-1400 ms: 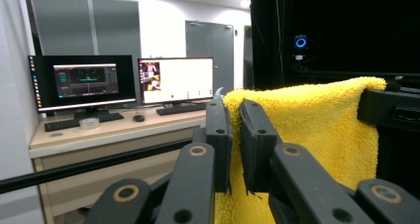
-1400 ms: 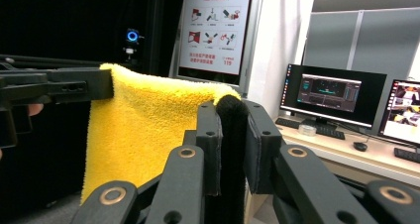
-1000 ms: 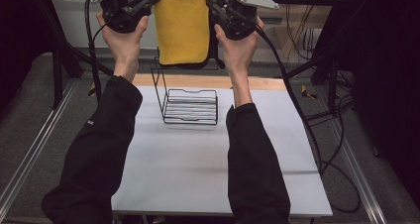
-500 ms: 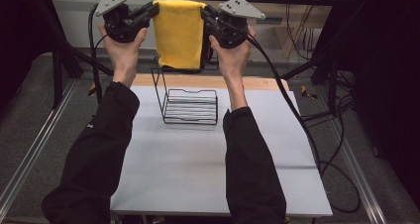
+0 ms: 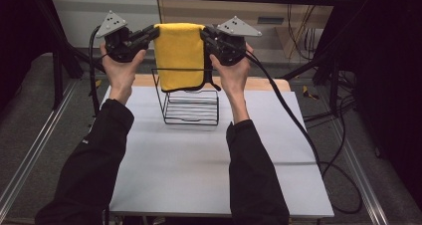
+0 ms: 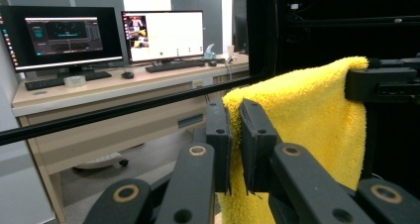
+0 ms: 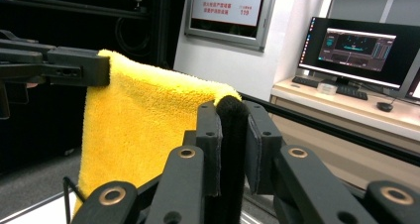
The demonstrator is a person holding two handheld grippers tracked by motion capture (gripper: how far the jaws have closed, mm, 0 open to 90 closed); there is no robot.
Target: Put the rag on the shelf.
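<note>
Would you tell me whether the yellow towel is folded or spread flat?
Folded: the yellow towel hangs doubled, with each claw, left and right, pinching a top corner above the wire rack.

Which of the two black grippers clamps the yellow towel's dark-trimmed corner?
The right gripper: a black hem edge of the yellow terry towel sits between its jaws, while the left gripper pinches plain yellow pile.

High view overhead facing forward, gripper views close along jaws (sharing yellow towel (image 5: 180, 53)).
</note>
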